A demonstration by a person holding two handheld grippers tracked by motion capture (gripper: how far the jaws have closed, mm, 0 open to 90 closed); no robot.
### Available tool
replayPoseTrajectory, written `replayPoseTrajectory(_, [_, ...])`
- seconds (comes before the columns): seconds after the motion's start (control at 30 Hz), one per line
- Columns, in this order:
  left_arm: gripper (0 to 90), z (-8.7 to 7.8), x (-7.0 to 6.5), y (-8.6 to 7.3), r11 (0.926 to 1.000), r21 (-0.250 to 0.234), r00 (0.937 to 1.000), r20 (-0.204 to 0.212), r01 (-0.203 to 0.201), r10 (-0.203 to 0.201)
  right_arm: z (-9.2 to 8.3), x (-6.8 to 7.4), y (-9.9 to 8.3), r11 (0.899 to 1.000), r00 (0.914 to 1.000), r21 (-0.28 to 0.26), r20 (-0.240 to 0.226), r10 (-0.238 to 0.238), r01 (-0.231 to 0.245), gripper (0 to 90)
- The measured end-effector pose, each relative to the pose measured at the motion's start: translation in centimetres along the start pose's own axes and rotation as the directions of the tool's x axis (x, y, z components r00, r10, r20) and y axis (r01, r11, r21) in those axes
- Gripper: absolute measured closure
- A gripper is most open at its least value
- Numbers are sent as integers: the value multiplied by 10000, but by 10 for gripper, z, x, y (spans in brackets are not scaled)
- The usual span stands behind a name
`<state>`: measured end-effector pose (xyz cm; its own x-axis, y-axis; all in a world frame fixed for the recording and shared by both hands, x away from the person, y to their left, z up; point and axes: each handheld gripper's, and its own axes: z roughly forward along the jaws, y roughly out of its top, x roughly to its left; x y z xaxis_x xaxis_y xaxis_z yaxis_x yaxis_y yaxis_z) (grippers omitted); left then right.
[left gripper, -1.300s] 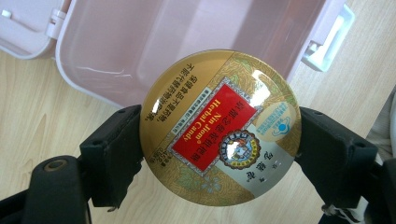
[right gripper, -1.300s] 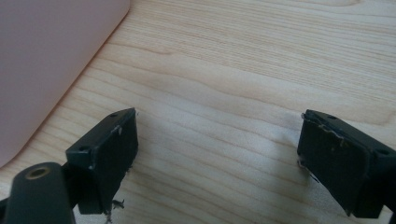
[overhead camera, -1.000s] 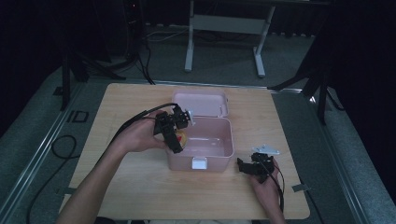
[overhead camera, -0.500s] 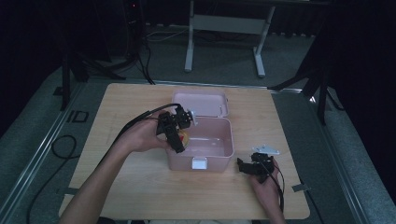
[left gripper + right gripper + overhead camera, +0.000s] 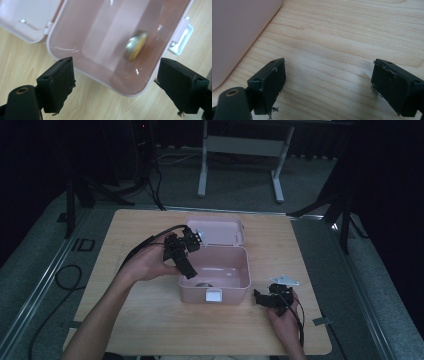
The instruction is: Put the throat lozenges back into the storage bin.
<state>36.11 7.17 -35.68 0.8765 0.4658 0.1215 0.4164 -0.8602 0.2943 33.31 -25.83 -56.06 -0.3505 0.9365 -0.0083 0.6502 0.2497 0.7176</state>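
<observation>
High view: pink box [image 5: 225, 270] near the middle of the desk [image 5: 150, 330], lid [image 5: 217, 231] swung open and lying flat behind the box. White latch [image 5: 213, 295] on the box's near wall. Round tin [image 5: 204, 284] inside the box, at its near left corner, partly hidden by the wall. Left claw [image 5: 187, 270] held above the box's left rim, tilted down into it, cable trailing away to the left of the box. Right claw [image 5: 260, 298] resting low on the desk just right of the box's near right corner, pointed toward the box, apart from it.

Left gripper view: left claw [image 5: 115, 82] spread wide, jaws just opened further, nothing pressed between the pads. Box [image 5: 75, 53] below and between the jaws, seen from above. Tin [image 5: 136, 45] blurred inside the box, silver rim and yellow face, tilted on edge, near the wall that carries the latch [image 5: 183, 37]. Cannot tell whether the tin touches the box floor. Lid [image 5: 27, 17] lying open off the box's far side, on the desk [image 5: 22, 65].

Right gripper view: right claw [image 5: 328, 85] spread wide, empty, over bare desk [image 5: 349, 37]. Box [image 5: 237, 32] corner to the upper left of the jaws, not touched.
</observation>
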Motion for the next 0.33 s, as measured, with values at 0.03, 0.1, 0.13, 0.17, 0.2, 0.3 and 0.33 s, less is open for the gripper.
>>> replayPoseTrajectory(0.03, [152, -1, 1, -1, 10000, -30, 10000, -35, 26, -26, 0, 0, 0, 10000, 10000, 0, 0, 0, 0, 122])
replayPoseTrajectory(0.1, [156, -5, 2, -4, 9999, -87, 9999, -97, 108, -109, 0, 0, 0, 10000, 10000, 0, -1, -1, 1, 122])
replayPoseTrajectory(0.13, [158, -5, 3, -5, 9998, -122, 9998, -111, 151, -152, 0, 0, 0, 10000, 10000, 1, -2, -1, 1, 122])
replayPoseTrajectory(0.17, [158, -7, 3, -6, 9997, -149, 9997, -173, 172, -174, 0, 0, 0, 10000, 10000, 1, 1, -2, 2, 122])
replayPoseTrajectory(0.2, [158, -8, 4, -7, 9997, -161, 9996, -208, 203, -206, 0, 0, 0, 10000, 10000, 1, 1, -2, 2, 122])
replayPoseTrajectory(0.3, [159, -12, 5, -10, 9991, -301, 9991, -310, 287, -297, 0, 0, 0, 10000, 10000, 0, 0, -2, 2, 122])
replayPoseTrajectory(0.33, [159, -13, 5, -11, 9989, -333, 9988, -344, 341, -352, 0, 0, 0, 10000, 10000, 1, -1, -2, 2, 122])
